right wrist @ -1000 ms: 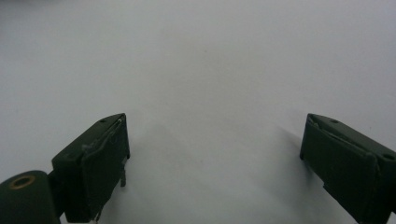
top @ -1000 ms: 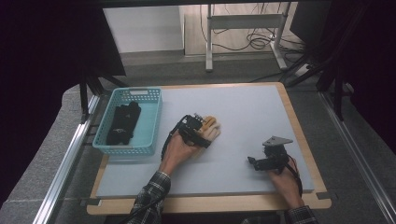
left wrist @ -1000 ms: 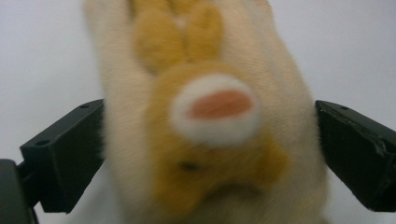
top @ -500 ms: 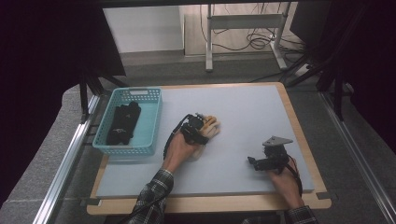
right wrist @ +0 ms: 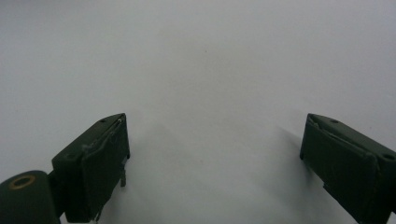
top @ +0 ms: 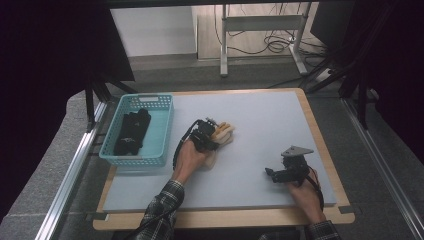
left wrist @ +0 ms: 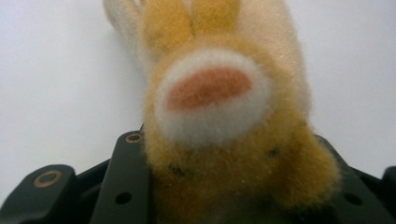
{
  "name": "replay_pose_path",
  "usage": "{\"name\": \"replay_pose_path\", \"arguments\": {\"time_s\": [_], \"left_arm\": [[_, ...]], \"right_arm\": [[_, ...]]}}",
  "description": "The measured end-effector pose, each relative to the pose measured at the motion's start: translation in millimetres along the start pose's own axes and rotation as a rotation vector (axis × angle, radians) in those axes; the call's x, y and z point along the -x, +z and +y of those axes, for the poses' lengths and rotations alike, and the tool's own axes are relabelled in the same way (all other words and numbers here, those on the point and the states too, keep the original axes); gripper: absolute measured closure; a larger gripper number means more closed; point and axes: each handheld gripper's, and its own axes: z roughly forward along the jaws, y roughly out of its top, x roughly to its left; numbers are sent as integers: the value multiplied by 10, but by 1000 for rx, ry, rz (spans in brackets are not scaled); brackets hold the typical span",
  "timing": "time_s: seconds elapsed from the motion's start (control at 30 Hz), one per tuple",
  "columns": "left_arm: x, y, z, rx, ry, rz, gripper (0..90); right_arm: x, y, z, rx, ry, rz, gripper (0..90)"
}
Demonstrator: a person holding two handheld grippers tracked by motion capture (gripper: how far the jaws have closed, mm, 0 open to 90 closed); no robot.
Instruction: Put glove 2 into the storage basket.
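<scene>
Left gripper (top: 212,134) sits mid-table, just right of the basket, w/ its jaws clamped on a plush toy (top: 223,135) — they've just been closing, and the toy is squeezed between them now. From the left gripper view the plush toy (left wrist: 224,121) is a fuzzy tan-and-cream thing w/ a white patch around a pinkish-orange oval; its body bulges up between the two black jaws and its paler end stretches away over the white surface. From the high view the toy pokes out at the far-right side of the gripper, lying on the table, w/ the person's left hand (top: 191,156) wrapped round the gripper body and a plaid sleeve (top: 162,210) coming in from the near edge.

Right gripper (top: 287,170) is near the right-hand near corner of the table, well apart from the toy, grey three-cornered plate on top. Its jaws stand wide apart w/ nothing between them — the right gripper view has just bare white surface between the two black pads (right wrist: 100,163). Right hand (top: 302,192) holds it from the near side.

Table (top: 260,115) has a pale grey-white top w/ a wooden rim. A turquoise basket (top: 160,127) sits at the left side, holding a dark, black item (top: 131,132); can't tell what it is. Basket and toy are near each other but not touching.
</scene>
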Motion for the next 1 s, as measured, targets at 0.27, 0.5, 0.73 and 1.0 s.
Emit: {"name": "replay_pose_path", "arguments": {"time_s": [0.27, 0.5, 0.73, 1.0], "left_arm": [[-52, -244, 62, 26, -8, 22, 586], [-131, -516, 119, 51, -21, 40, 585], [-247, -805, 172, 78, -40, 77, 585], [-526, -1162, 104, 106, -97, 141, 583]], "right_arm": [[1, 0, 0, 0, 0, 1, 79], [1, -2, 0, -1, 0, 2, 80], [1, -2, 0, 0, 0, 1, 80], [1, -2, 0, 0, 1, 1, 79]]}}
